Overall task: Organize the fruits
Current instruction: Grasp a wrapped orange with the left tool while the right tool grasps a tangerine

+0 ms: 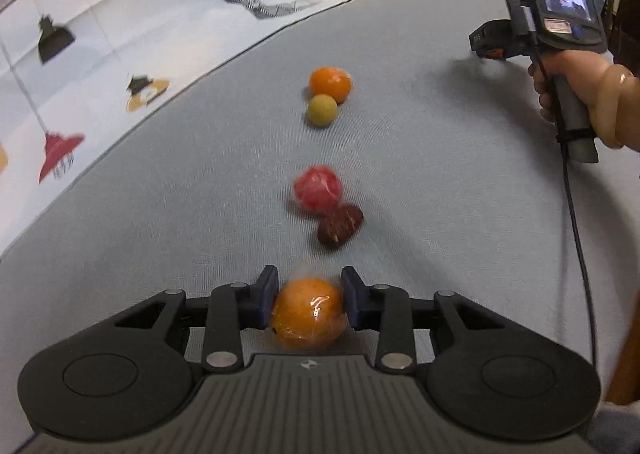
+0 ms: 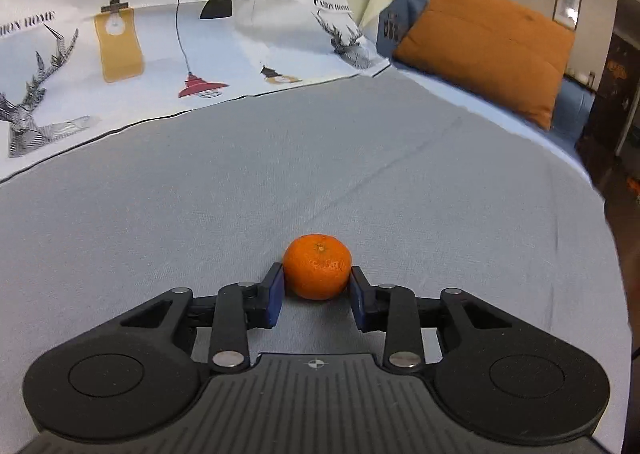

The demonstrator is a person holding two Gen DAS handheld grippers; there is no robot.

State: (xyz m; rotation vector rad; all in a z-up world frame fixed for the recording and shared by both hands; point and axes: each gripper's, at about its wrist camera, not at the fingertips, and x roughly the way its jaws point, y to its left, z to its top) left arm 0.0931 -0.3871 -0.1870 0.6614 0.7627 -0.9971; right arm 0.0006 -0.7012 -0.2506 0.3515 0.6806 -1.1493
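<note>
While both fruits rest on the grey bed sheet (image 2: 160, 221), my left hand-held gripper (image 1: 309, 286) clamps a wrapped orange (image 1: 308, 314), and my right hand-held gripper (image 2: 317, 280) pinches a tangerine (image 2: 318, 272).

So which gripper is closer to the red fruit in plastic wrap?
Left. The left gripper is just short of the red fruit, clamping a wrapped orange. The right gripper is farther off, across the sheet.
</note>
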